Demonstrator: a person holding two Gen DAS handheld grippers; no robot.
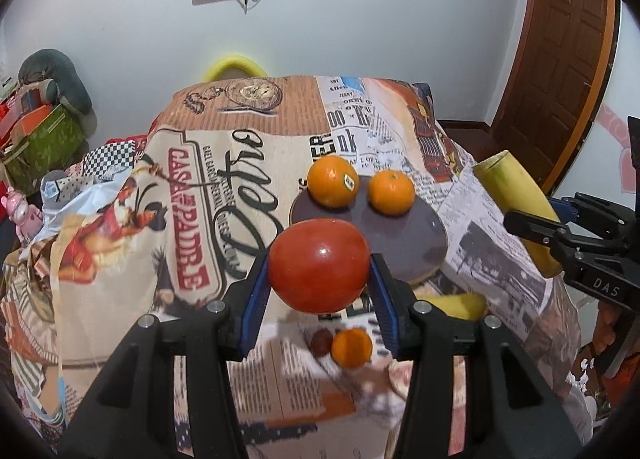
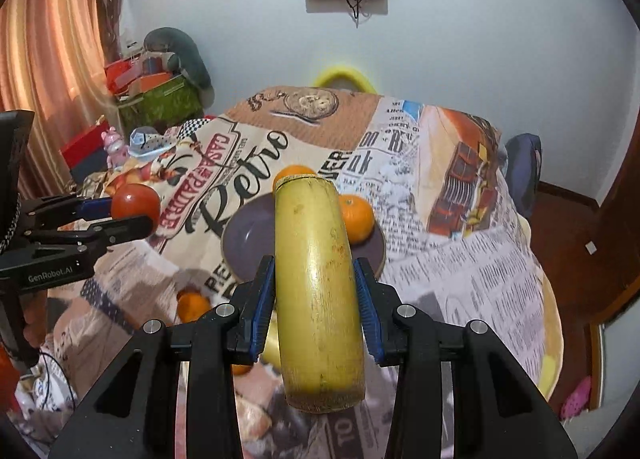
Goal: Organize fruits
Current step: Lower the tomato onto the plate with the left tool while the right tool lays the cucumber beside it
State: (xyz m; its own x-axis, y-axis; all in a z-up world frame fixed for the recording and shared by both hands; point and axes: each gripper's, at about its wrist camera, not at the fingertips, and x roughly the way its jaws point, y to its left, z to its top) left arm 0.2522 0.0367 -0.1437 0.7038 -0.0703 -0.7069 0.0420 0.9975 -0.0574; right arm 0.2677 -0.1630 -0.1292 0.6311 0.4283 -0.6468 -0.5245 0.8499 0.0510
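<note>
My left gripper (image 1: 319,271) is shut on a red tomato (image 1: 319,265) and holds it above the table, just short of a dark purple plate (image 1: 400,235). Two oranges (image 1: 333,180) (image 1: 391,192) sit on the plate's far side. My right gripper (image 2: 314,291) is shut on a thick yellow-green banana piece (image 2: 316,291), held over the plate (image 2: 244,243). In the left wrist view the right gripper (image 1: 532,227) with the banana piece (image 1: 516,203) is at the right. In the right wrist view the left gripper (image 2: 132,215) with the tomato (image 2: 135,203) is at the left.
A small orange (image 1: 352,347) and a dark red fruit (image 1: 322,342) lie on the patterned tablecloth (image 1: 192,219) below my left gripper, with a yellow fruit (image 1: 460,305) beside them. Boxes and clutter (image 1: 44,127) stand to the left. A wooden door (image 1: 560,59) is at the right.
</note>
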